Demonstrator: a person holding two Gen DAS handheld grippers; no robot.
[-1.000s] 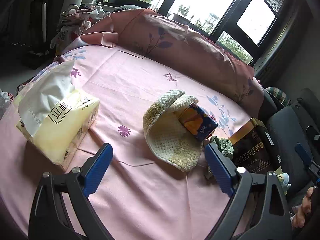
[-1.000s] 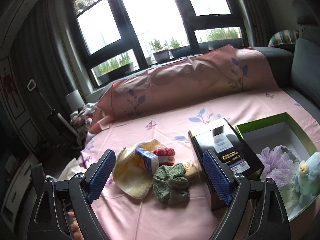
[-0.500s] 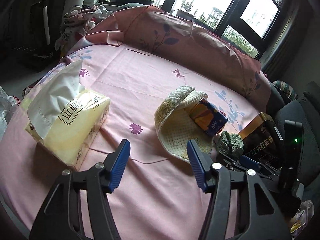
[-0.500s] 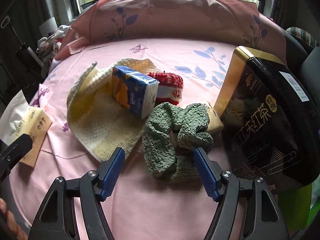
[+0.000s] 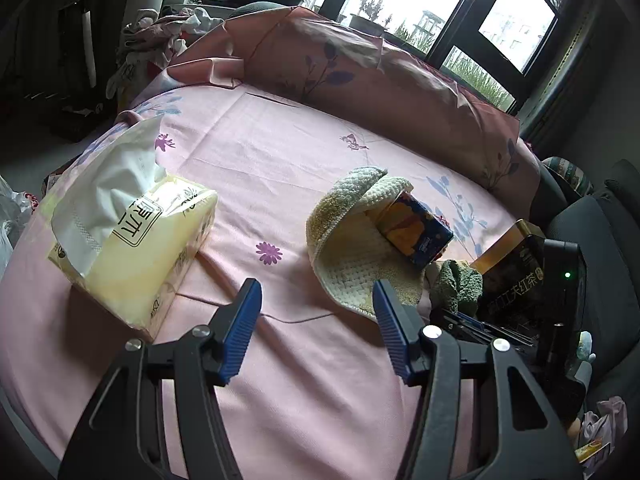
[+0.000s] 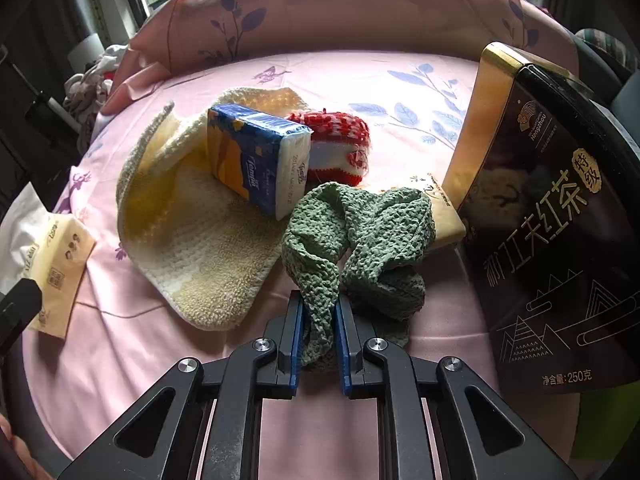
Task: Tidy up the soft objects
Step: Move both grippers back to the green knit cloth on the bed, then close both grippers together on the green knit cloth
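A crumpled green knitted cloth (image 6: 360,220) lies on the pink sheet (image 6: 360,72), and my right gripper (image 6: 319,300) is shut on its near fold, pads pressing the fabric. Beside it a cream knitted piece (image 6: 192,240) lies with a blue tissue pack (image 6: 252,160) resting on it. A red-and-white knitted item (image 6: 340,140) sits behind the pack. In the left wrist view my left gripper (image 5: 316,286) hovers open over bare sheet, just short of the cream piece (image 5: 352,256), with nothing between its fingers. The green cloth (image 5: 458,284) shows at the right.
A tall black and gold tea box (image 6: 552,220) stands close on the right of the green cloth, with a small beige pack (image 6: 444,216) wedged against it. A large yellow tissue pack (image 5: 132,240) lies to the left. A pink pillow (image 5: 360,80) runs along the back.
My right gripper dropped down over the green cloth and its jaws closed on the fold. The left gripper's jaws narrowed by about half while it stayed in place.
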